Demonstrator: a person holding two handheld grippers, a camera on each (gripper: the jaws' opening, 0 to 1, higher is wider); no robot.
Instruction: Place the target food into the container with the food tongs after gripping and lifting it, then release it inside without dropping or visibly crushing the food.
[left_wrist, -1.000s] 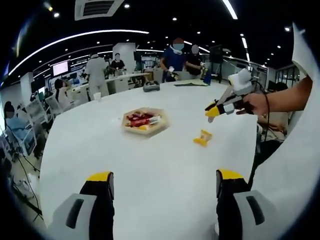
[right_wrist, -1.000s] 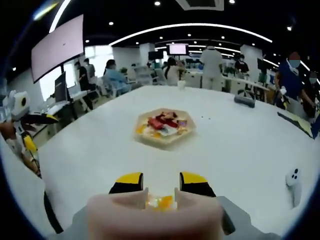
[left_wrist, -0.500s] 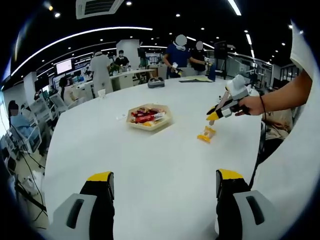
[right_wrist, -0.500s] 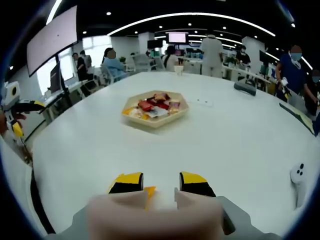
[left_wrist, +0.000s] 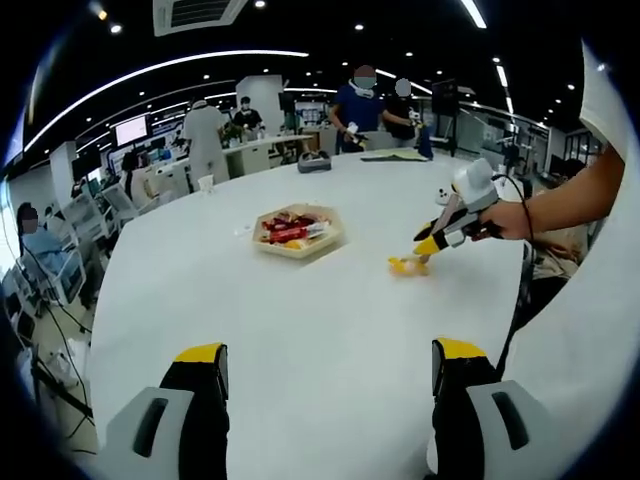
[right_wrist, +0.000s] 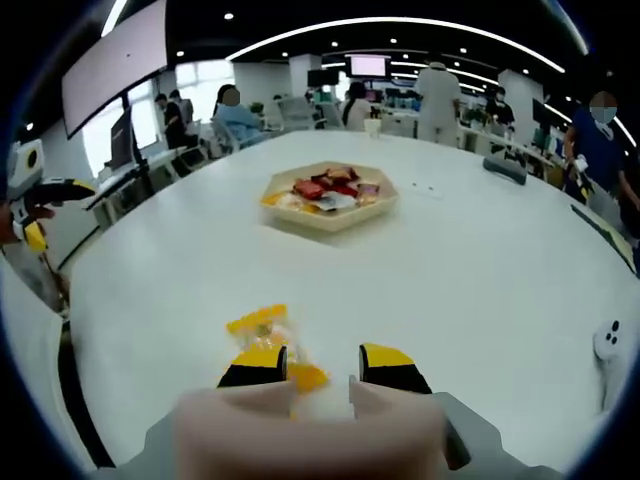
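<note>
A yellow snack packet (left_wrist: 407, 265) lies on the white table (left_wrist: 300, 330), right of a hexagonal wooden tray (left_wrist: 297, 230) holding several wrapped snacks. In the left gripper view my right gripper (left_wrist: 430, 243), held by a hand, has its tips down at the packet's right end. In the right gripper view the packet (right_wrist: 262, 330) lies flat just ahead of the left jaw, one end reaching into the narrow gap of my right gripper (right_wrist: 322, 365); the jaws stand apart, not pressing it. The tray (right_wrist: 330, 193) sits farther ahead. My left gripper (left_wrist: 328, 360) stands wide open over bare table.
A small white device (right_wrist: 607, 343) lies on the table at the right. My left gripper (right_wrist: 45, 195) shows at the table's left edge. People, desks and chairs stand beyond the round table's far edge (left_wrist: 330, 165).
My right gripper has come down to the packet, which now lies in plain sight at its jaws. The jaw gap looks the same. The left gripper has barely moved.
</note>
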